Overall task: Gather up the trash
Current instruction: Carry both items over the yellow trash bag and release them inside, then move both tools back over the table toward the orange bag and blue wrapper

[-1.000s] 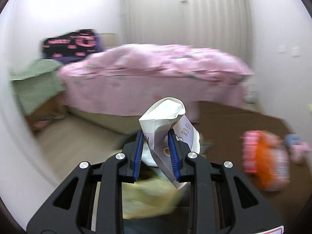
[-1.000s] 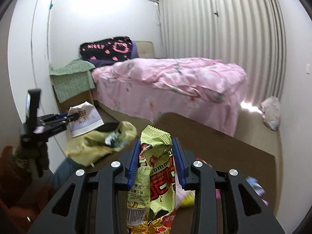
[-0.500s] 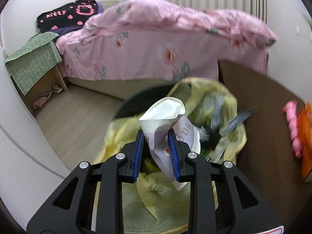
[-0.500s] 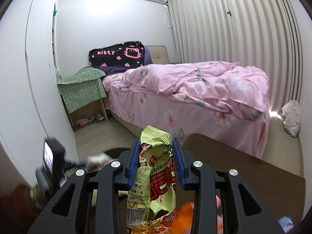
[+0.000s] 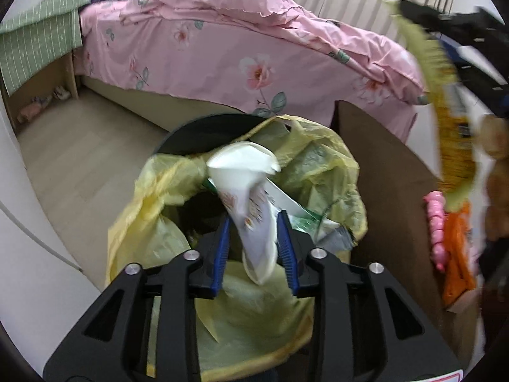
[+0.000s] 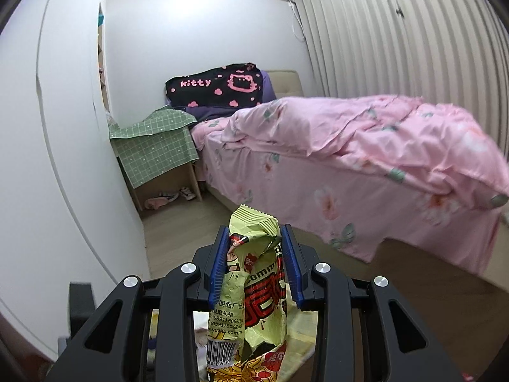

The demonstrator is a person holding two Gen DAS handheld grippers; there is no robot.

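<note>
My left gripper [image 5: 253, 222] hangs over a black bin [image 5: 203, 130] lined with a yellow bag [image 5: 318, 165] that holds other trash. Its jaws are opening. A crumpled white paper cup [image 5: 251, 191] sits loose between them, tilted, with a gap showing at the left pad. My right gripper [image 6: 254, 232] is shut on a green snack wrapper [image 6: 254, 270]. In the left wrist view that wrapper [image 5: 445, 102] dangles at the upper right, above and to the right of the bin.
A bed with a pink floral cover [image 5: 222, 38] stands just behind the bin. A brown mat [image 5: 388, 191] lies to the right, with pink and orange items [image 5: 455, 248] on it. A nightstand under a green cloth [image 6: 156, 149] stands by the white wall.
My left gripper has come down over the bin and its jaws have widened, so the cup has tipped loose. The right gripper has swung across with its wrapper and now shows beside the bin.
</note>
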